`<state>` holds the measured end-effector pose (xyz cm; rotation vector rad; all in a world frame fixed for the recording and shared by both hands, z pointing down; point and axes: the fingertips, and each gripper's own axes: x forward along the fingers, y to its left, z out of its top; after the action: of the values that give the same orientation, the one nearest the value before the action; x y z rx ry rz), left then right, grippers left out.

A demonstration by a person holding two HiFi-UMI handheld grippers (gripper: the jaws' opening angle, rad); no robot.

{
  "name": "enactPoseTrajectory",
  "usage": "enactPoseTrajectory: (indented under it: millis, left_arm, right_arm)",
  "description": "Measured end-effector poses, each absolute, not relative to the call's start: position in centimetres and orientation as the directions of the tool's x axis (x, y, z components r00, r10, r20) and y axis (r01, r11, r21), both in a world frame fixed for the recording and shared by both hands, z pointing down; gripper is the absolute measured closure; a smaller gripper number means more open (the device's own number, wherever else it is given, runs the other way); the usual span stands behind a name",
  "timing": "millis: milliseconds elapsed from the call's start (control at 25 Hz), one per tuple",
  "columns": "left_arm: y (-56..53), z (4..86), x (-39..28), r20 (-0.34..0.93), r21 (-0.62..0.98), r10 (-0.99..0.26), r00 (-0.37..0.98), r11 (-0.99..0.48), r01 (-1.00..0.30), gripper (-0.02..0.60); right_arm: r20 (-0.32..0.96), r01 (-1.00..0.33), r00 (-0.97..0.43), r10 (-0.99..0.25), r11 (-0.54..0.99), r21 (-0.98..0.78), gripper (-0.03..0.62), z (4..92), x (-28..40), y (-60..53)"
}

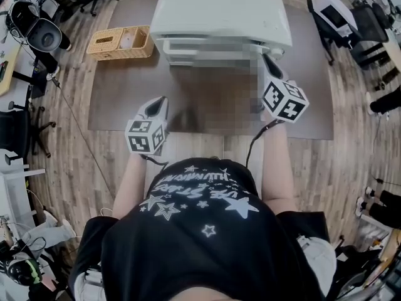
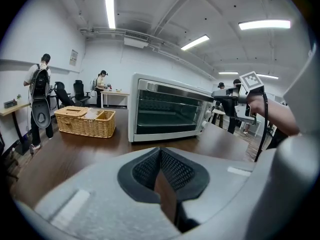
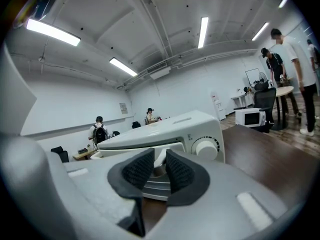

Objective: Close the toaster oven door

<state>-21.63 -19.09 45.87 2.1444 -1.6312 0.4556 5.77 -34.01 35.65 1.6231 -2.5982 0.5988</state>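
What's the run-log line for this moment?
right gripper: shut on door handle; toaster oven door: upright, nearly closed; left gripper: shut, empty, above table

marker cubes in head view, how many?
2. One white cube with black square markers at the brown table's near edge, left; the other right, beside the white toaster oven. None seems hidden.

Left tongs (image 1: 161,100) closed, empty, right tongs (image 1: 268,59) clamped on door handle (image 3: 160,159)

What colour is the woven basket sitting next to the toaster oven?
Light tan, with a woven wicker pattern; the basket shows best in the left gripper view.
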Motion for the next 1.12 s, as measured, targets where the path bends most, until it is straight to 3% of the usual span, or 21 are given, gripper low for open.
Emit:
enactPoseTrajectory:
  millis: [680,1120]
  left_arm:
    - [-18.8,45.8,-21.4,0.495,0.143,-0.839,0.226,-0.177,-0.974,0.569]
    - [-13.8,46.5,-23.5,0.510,0.122,-0.858,0.052,0.012,-0.992,0.569]
  right_arm:
    - [0.197,-0.863,-0.457,-0.867,0.380,-0.332,0.517,35.2,6.5,-35.4]
    - [0.156,-0.830,-0.510,-0.846,0.437,-0.346,0.513,35.5,6.4,-36.0]
